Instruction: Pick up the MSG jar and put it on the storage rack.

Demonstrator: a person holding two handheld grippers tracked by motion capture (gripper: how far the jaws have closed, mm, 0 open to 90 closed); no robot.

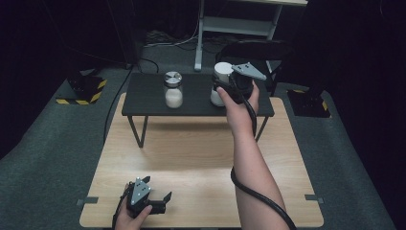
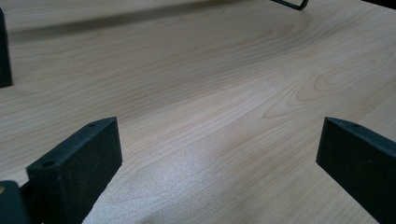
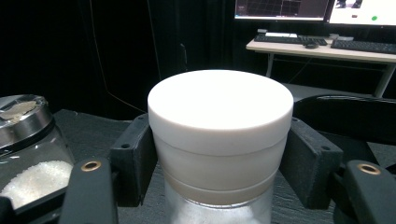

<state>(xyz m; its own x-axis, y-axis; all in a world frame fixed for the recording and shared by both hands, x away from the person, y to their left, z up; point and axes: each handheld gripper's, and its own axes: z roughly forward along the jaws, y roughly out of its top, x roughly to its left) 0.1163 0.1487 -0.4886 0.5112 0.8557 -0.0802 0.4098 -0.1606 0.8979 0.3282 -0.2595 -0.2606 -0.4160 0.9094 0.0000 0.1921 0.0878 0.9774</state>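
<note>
1. Two risks come from the grip on the white-lidded jar [image 3: 219, 140]. The right claw [image 1: 229, 88] holds it at the lid, not at the glass body. If the lid is loose on its thread, a lift may take only the lid, or the jar may drop and spill its white grains on the dark shelf [image 1: 143, 98].
2. One more risk is the neighbour. The metal-lidded jar [image 1: 173, 89] stands on the same shelf, apart from the held jar but near in the right gripper view. A wide sideways swing of the hand could knock it over, I think.
3. The held jar stands close to the right end of the shelf, toward its front edge. A small push forward or to the side could bring it over the edge, down to the worktop [image 1: 201, 158] or the floor.
4. The right claw is clamped on the white lid: both pads [image 3: 133, 158] press against its sides, one on each side, and the jaws stand only as far apart as the lid is wide.
5. The left claw [image 1: 160, 201] rests low at the front left corner of the worktop. Its jaws are wide apart, and between them I see only bare wood; it holds nothing.
</note>
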